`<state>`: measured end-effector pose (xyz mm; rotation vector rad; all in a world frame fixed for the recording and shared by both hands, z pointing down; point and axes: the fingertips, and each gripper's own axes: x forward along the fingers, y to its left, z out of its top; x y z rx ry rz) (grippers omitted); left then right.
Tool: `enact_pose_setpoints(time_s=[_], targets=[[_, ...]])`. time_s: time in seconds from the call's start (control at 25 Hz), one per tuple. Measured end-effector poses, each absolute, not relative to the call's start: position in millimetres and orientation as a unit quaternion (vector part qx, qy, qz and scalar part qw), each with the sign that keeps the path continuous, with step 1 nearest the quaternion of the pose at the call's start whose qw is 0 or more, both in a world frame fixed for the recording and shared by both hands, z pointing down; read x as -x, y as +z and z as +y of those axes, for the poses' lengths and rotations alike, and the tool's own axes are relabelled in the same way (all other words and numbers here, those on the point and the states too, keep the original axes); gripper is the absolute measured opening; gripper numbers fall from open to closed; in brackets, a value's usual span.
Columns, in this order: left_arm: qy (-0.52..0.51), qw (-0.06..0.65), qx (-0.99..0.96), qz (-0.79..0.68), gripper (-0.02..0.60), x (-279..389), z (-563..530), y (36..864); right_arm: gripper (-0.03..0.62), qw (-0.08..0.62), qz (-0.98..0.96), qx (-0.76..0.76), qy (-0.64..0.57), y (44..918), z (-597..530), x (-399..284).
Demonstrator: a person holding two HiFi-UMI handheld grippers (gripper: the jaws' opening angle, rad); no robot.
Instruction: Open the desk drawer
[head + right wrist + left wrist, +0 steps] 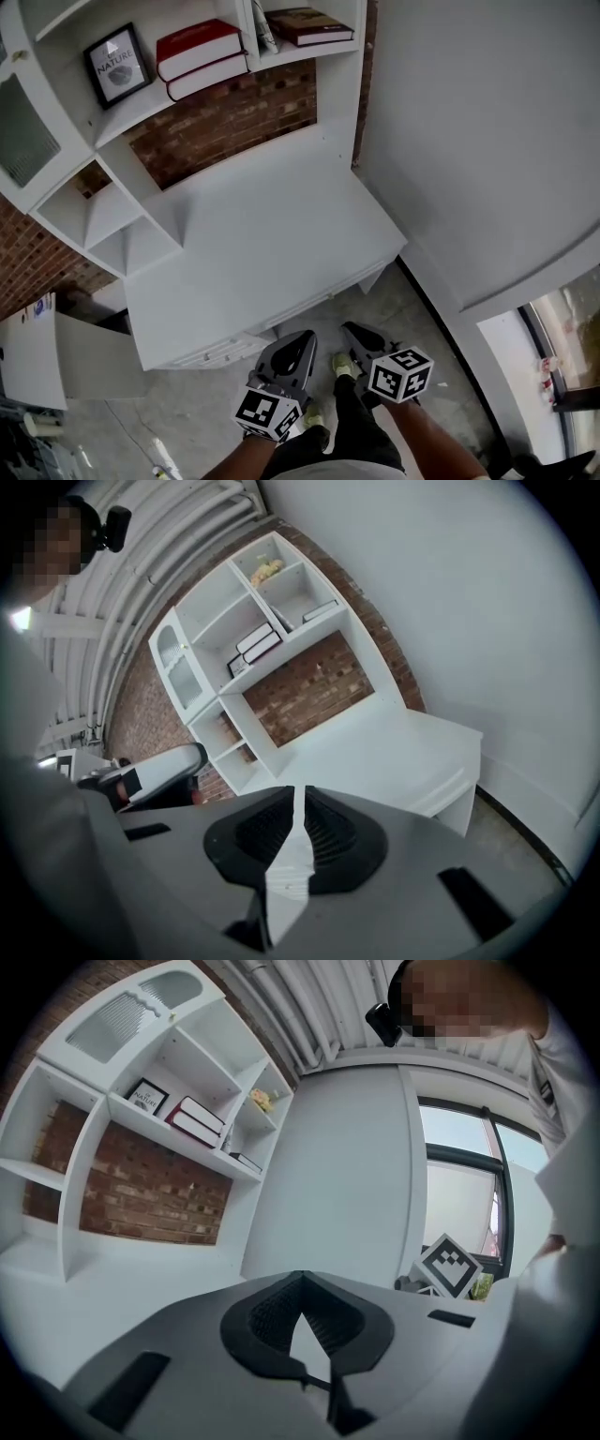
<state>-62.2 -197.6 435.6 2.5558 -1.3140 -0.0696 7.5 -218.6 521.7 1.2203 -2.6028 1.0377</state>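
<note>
The left gripper point(307, 336) is closed with nothing in it: in the left gripper view its tips point(300, 1277) meet, and only the white desk point(262, 244) and the wall show past them. The right gripper point(348, 327) is closed and empty too, with only a hairline slit between its jaws in the right gripper view point(292, 789).

Both grippers hang just off the desk's front edge, above the floor point(211, 408). They sit side by side, close but apart, with their tips aimed at that edge. The drawer point(220, 352) is a shut front set under the desk top. Its long axis follows the front edge, which runs from lower left to upper right in the head view. It lies ahead of the left gripper and off to that gripper's left, so the left gripper is the nearer one. The right gripper faces the desk's right half. Whether the drawer has a handle is too small to tell.

The left forearm point(230, 461) and right forearm point(436, 441) come in from below, nearly parallel. The left gripper looks roughly level across the desk top toward the hutch point(112, 206). The right one tips slightly down onto the top. Both seem to sit a little high for the drawer front, so I judge that reaching it calls for a drop and a shift left along the edge.
</note>
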Motion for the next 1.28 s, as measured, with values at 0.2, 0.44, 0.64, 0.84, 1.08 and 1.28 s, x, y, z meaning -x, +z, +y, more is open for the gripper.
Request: enact_pose_setpoints(time_s=[0.2,0.44,0.64,0.84,1.08,1.28], targets=[[-0.018,0.147,-0.869,-0.472,0.008,55.6,-246.2,457.0,0.021,0.1,-0.85,-0.379,0.351,573.9,-268.2,-12.8],[-0.015,0.155,-0.855,-0.495,0.009,52.5,-295.4,494.6,0.086,0.164,-0.84,-0.356,0.376,653.9,-317.6,-20.7],[-0.005,0.169,-0.85,-0.498,0.008,51.6,-305.5,543.3,0.096,0.214,-0.824,-0.352,0.388,729.6,-334.9,-17.1],[-0.003,0.179,-0.85,-0.496,0.009,53.0,-310.9,583.6,0.115,0.25,-0.807,-0.348,0.405,789.8,-343.8,-8.5],[-0.011,0.173,-0.851,-0.496,0.008,54.1,-316.6,603.2,0.121,0.28,-0.795,-0.345,0.413,827.5,-358.1,-2.6],[-0.01,0.172,-0.852,-0.495,0.009,58.6,-320.3,613.8,0.123,0.29,-0.793,-0.345,0.409,838.7,-370.9,5.5]])
